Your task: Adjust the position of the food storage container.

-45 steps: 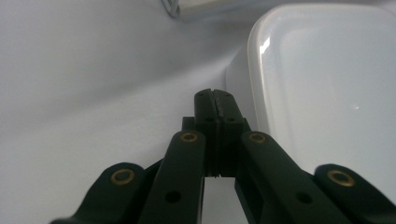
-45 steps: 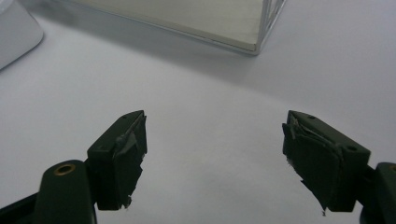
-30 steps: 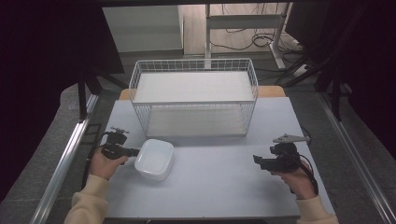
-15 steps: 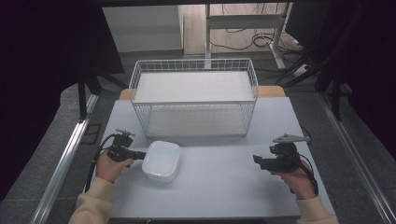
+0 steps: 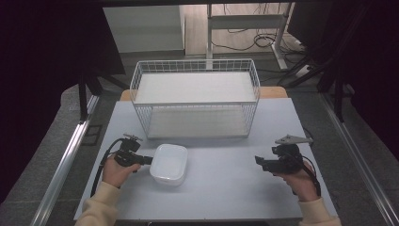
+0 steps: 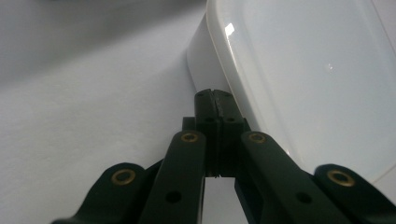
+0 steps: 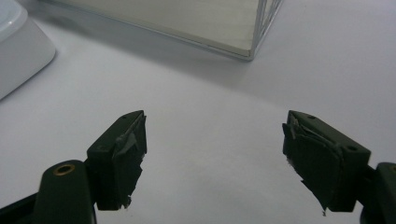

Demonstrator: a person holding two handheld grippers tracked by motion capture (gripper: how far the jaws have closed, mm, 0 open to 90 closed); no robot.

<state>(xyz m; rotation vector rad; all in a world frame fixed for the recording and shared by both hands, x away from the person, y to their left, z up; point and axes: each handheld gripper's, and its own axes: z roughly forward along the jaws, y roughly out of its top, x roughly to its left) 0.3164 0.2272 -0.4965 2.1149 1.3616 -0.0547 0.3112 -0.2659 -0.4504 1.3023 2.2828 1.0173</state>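
Pale grey bench under dim light, with dark floor around it. Left hand-held gripper is clenched, jaws pressed together with nothing between them, the tips touching the side wall of the white lidded plastic container, apparently nudging it. Right hand-held gripper rests released, jaws wide apart over bare bench, well apart from the container. Beyond stands the white wire basket, its 2 tiers bare. My judgement: work is early; the container sits just in front of the basket, not yet inside.
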